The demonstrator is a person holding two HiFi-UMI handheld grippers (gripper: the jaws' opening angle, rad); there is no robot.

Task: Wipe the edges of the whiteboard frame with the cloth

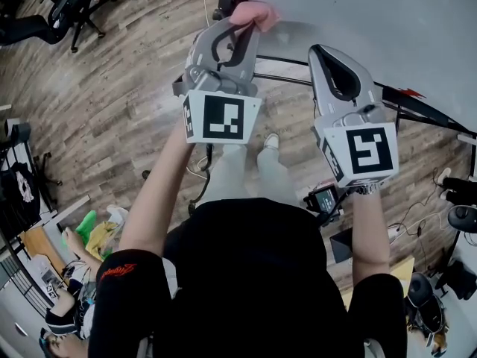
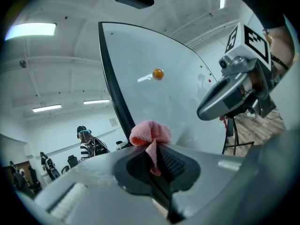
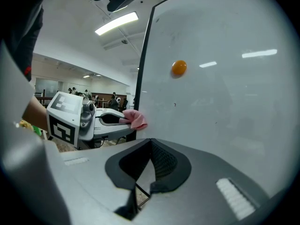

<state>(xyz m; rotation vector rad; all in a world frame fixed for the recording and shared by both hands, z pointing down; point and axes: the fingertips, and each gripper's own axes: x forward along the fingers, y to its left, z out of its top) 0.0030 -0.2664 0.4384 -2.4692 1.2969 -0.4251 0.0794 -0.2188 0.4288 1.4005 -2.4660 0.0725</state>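
- Left tongs (image 2: 154, 159) pinch the pink cloth (image 2: 150, 132), bunched at their tip, lower centre of the left gripper view.
- The cloth sits just beside the whiteboard frame (image 2: 112, 88); contact is unclear.
- Right tongs (image 3: 151, 146) are pressed together and empty.
- Progress: judged early, since nothing shows which edges are wiped.
- Writing: only square markers; the sleeve print (image 1: 115, 272) is illegible.

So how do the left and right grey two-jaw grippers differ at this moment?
The left gripper is shut on a crumpled pink cloth; the right gripper is shut with nothing between its jaws. The left gripper's tip is at the whiteboard's black frame edge; the right gripper points at the white board face. Both are grey with marker cubes.
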